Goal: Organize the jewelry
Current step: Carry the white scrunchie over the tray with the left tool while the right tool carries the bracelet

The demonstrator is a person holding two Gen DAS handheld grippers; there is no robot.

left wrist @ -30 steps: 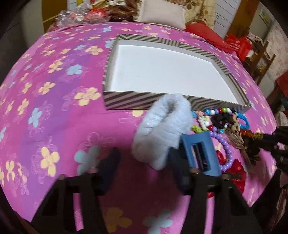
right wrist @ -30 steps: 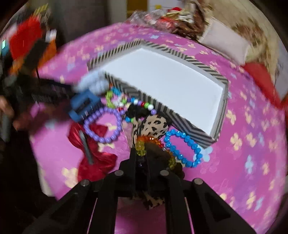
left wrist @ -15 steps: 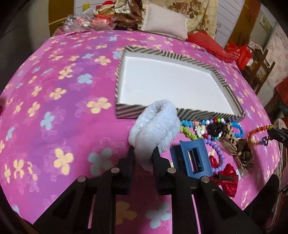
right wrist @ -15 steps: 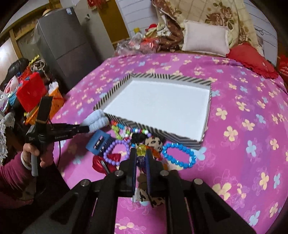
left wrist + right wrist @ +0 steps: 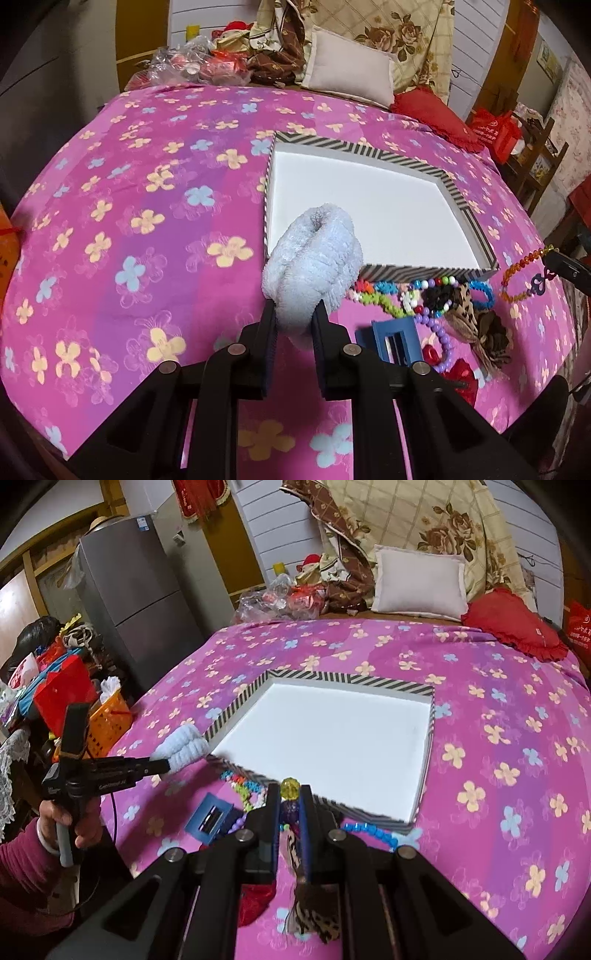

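Observation:
My left gripper (image 5: 293, 314) is shut on a fluffy pale-blue scrunchie (image 5: 314, 258) and holds it above the bed, near the near-left corner of the striped tray (image 5: 406, 271). The scrunchie also shows in the right wrist view (image 5: 183, 747). My right gripper (image 5: 290, 797) is shut on a beaded bracelet (image 5: 290, 788) with orange and yellow beads, lifted just in front of the tray's (image 5: 240, 705) near wall. The bracelet hangs at the right in the left wrist view (image 5: 521, 271). The tray's white inside is bare.
On the pink flowered bedspread in front of the tray lie a blue hair clip (image 5: 397, 339), a purple bead bracelet (image 5: 439, 336), a blue bead bracelet (image 5: 369, 830), a leopard bow (image 5: 480, 332) and a red bow (image 5: 458, 376). Pillows (image 5: 417, 579) lie behind.
Both grippers have risen and pulled back from the pile. The left closed on the scrunchie and lifted it; the right lifted the orange bracelet clear of the bed.

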